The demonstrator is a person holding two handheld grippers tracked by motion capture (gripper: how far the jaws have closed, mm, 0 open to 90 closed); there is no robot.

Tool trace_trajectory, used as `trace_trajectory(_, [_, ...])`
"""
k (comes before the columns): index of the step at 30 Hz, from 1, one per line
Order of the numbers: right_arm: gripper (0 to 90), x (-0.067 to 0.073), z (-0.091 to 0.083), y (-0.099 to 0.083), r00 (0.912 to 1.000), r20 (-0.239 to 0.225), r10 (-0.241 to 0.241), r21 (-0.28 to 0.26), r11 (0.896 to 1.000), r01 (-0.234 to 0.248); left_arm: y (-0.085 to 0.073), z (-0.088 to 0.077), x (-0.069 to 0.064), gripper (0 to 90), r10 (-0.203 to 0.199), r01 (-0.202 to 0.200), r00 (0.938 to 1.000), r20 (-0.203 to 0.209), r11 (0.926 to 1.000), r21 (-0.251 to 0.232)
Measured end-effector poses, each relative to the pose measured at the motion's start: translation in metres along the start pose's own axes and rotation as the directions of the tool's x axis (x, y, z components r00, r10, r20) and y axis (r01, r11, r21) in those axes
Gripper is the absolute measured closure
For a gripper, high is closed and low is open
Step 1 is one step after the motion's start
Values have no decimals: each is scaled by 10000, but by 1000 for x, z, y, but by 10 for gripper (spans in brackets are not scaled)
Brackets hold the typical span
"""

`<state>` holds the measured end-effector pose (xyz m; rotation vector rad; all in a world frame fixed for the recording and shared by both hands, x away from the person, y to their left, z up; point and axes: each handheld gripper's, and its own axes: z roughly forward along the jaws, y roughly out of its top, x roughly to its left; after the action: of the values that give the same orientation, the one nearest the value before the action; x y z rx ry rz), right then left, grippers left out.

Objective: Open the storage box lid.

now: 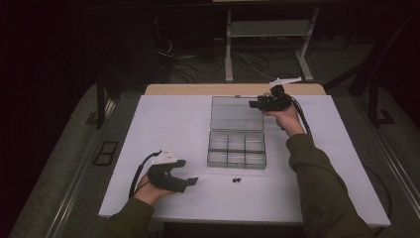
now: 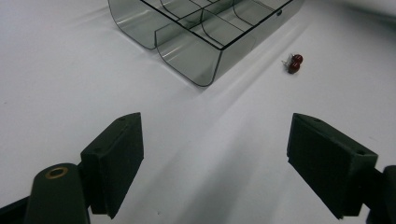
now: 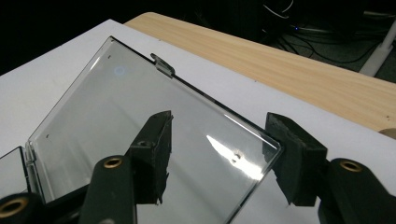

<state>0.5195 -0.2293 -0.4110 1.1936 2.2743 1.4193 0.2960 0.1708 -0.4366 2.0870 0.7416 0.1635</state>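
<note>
Box (image 1: 236, 148) sits mid-tabletop, lid (image 3: 140, 140) laid back at 12 o'clock; right gripper (image 3: 219, 154) straddles its corner, slack, gripping nothing; left gripper (image 2: 215, 158) wide, empty; withdraw clear without snagging lid

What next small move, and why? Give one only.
Probably draw the right gripper back off the lid: the clear box already lies fully open, and the jaws stand apart around the lid's corner. The open left gripper already faces the red earrings beside the box.
</note>
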Motion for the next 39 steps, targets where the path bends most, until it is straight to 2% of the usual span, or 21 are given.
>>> trace_trajectory(7, [406, -4, 5, -5, 9993, -6, 377, 225, 9990, -377, 0, 1, 0, 172, 11, -11, 10000, 18, 10000, 57])
trace_trajectory(15, [399, -8, 10, -9, 9982, 25, 592, 449, 9972, -592, 0, 1, 0, 171, 20, -20, 10000, 59, 9999, 102])
trace_trajectory(31, [395, -15, 27, -19, 9935, -15, 1138, 604, 9917, -1135, -2, 1, 1, 171, -52, 51, 10000, 75, 9999, 113])
trace_trajectory(39, [417, -15, 33, -24, 9949, 323, 953, 925, 9909, -979, -2, 1, 0, 169, 59, -61, 9999, 98, 9998, 165])
